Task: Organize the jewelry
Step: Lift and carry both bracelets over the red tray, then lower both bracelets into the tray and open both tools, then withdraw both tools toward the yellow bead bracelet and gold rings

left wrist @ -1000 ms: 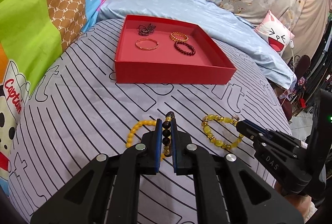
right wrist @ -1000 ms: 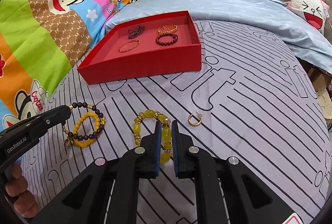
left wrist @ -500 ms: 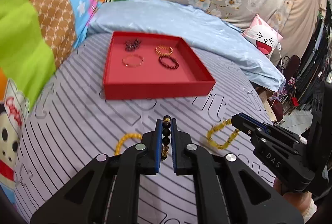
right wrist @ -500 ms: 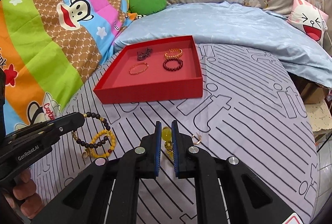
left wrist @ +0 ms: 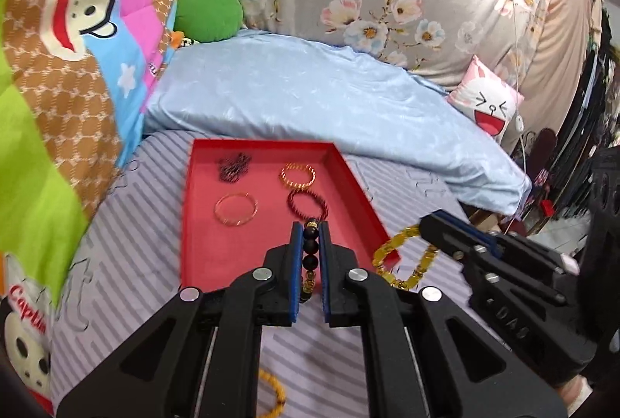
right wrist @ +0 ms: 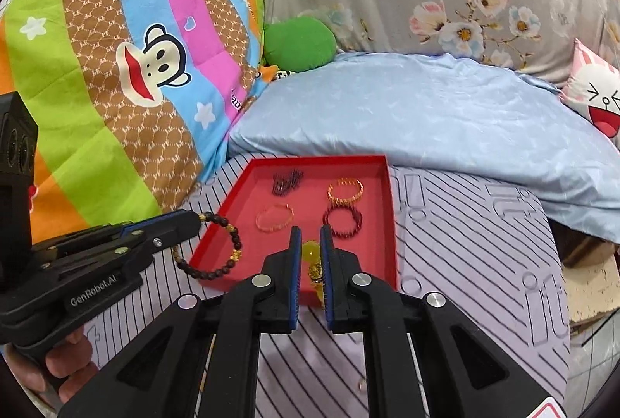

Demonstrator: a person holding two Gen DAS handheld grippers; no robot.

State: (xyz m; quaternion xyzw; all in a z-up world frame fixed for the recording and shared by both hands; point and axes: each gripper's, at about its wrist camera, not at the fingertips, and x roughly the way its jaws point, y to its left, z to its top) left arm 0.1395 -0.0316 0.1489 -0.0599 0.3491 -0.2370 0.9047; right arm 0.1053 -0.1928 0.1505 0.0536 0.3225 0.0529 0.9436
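My left gripper (left wrist: 310, 232) is shut on a dark beaded bracelet (left wrist: 311, 247) and holds it in the air in front of the red tray (left wrist: 201, 255). From the right wrist view that same bracelet (right wrist: 224, 255) hangs as a loop from the left gripper (right wrist: 193, 218) over the tray's near left corner. My right gripper (right wrist: 310, 236) is shut on a yellow beaded bracelet (right wrist: 312, 259); in the left wrist view it (left wrist: 403, 263) dangles from the right gripper (left wrist: 426, 224). Several bracelets lie in the tray (right wrist: 391, 224), among them a dark red one (right wrist: 343, 222).
A small yellow bracelet (left wrist: 271, 394) lies on the striped bedspread (right wrist: 465, 243) below my left gripper. A light blue pillow (left wrist: 310, 100) lies behind the tray, a white cushion (left wrist: 488, 104) at the right. A colourful quilt (right wrist: 97, 69) rises on the left. A hand (right wrist: 58, 363) grips the left tool.
Both grippers have risen off the bedspread with their bracelets and moved toward the red tray. The small yellow bracelet stayed on the bed.
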